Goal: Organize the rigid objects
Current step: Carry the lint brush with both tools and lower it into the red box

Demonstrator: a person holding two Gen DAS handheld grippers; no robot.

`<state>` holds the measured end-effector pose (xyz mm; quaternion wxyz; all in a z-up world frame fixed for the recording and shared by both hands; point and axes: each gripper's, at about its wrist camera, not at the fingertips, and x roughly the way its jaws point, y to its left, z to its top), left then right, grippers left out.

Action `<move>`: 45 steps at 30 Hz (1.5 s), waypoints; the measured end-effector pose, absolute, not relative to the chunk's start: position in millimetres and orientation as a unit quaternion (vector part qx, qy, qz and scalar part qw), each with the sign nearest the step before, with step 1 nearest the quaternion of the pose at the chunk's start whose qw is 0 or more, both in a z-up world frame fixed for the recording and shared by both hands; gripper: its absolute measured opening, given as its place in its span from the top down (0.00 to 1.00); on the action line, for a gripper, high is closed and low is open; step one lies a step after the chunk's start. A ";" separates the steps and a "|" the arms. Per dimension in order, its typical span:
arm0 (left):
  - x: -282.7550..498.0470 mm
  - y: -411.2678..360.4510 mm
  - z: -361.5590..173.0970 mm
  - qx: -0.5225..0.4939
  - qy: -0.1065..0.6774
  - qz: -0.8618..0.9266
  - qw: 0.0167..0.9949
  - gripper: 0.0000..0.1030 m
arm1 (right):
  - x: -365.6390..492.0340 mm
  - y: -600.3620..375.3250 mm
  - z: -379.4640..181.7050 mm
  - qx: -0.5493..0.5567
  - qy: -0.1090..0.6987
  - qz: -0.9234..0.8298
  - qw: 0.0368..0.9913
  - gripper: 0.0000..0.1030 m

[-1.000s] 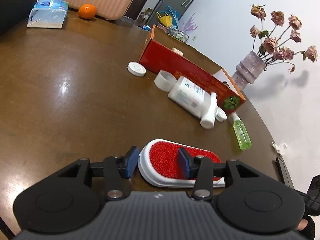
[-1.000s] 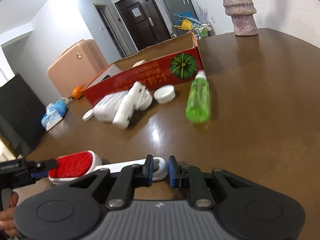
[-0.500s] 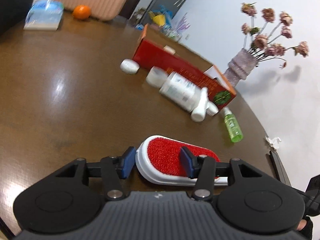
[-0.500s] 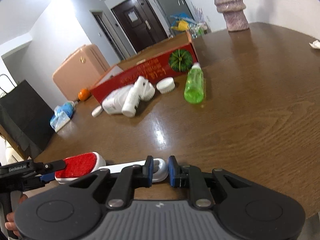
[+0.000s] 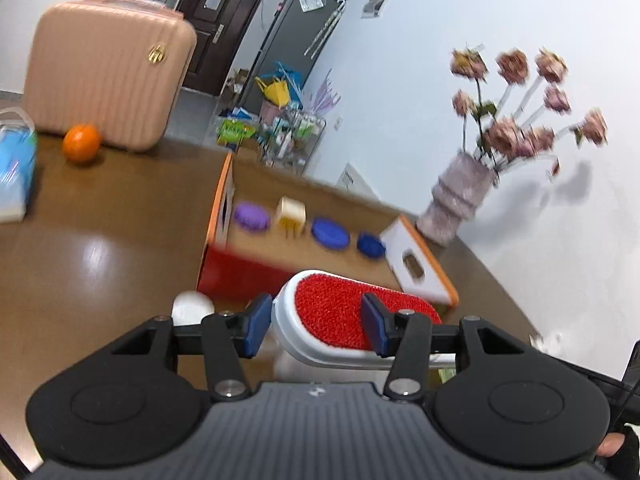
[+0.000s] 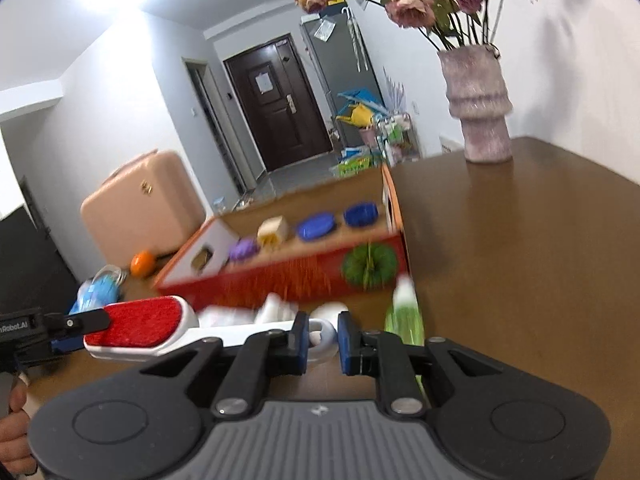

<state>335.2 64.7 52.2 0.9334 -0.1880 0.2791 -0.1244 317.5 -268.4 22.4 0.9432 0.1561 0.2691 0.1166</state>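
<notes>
Left gripper [image 5: 312,328] jaws grip the lint brush [image 5: 352,316] head; right gripper [image 6: 323,338] jaws clamp its handle loop, red box [image 6: 288,276] beyond.

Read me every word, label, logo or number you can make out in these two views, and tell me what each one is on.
"nRobot.AI", cut off at the picture's edge: on the left gripper, seen from the right wrist.
Gold emblem, no letters readable: on the pink suitcase.
Papers on the dark door and the tall grey cabinet: too small to read.
Red box, beside its green pumpkin picture: blurred, unreadable.
</notes>
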 end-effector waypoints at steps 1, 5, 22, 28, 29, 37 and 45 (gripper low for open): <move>351.6 66.2 55.9 -0.188 0.277 -0.125 0.934 0.52 | 334.0 -268.5 27.0 0.161 0.267 0.118 0.943 0.84; 406.0 74.4 53.3 -0.192 0.286 -0.121 0.931 0.53 | 392.7 -266.6 31.2 0.170 0.278 0.125 0.937 0.84; 475.6 80.5 11.2 -0.158 0.336 -0.126 0.920 0.51 | 502.0 -233.9 -10.7 0.107 0.382 0.156 0.905 0.89; 462.0 80.3 22.4 -0.144 0.338 -0.113 0.923 0.50 | 482.5 -224.2 0.2 0.061 0.367 0.145 0.917 0.86; 458.3 80.4 27.5 -0.143 0.334 -0.112 0.925 0.50 | 478.3 -225.3 6.4 0.060 0.361 0.143 0.920 0.85; 390.8 64.1 85.0 -0.085 0.264 -0.099 0.955 0.34 | 415.4 -239.3 71.3 0.032 0.284 0.135 0.949 0.55; 293.1 39.2 103.8 -0.027 0.188 -0.065 0.980 0.07 | 320.4 -237.0 103.6 -0.036 0.178 0.106 0.978 0.09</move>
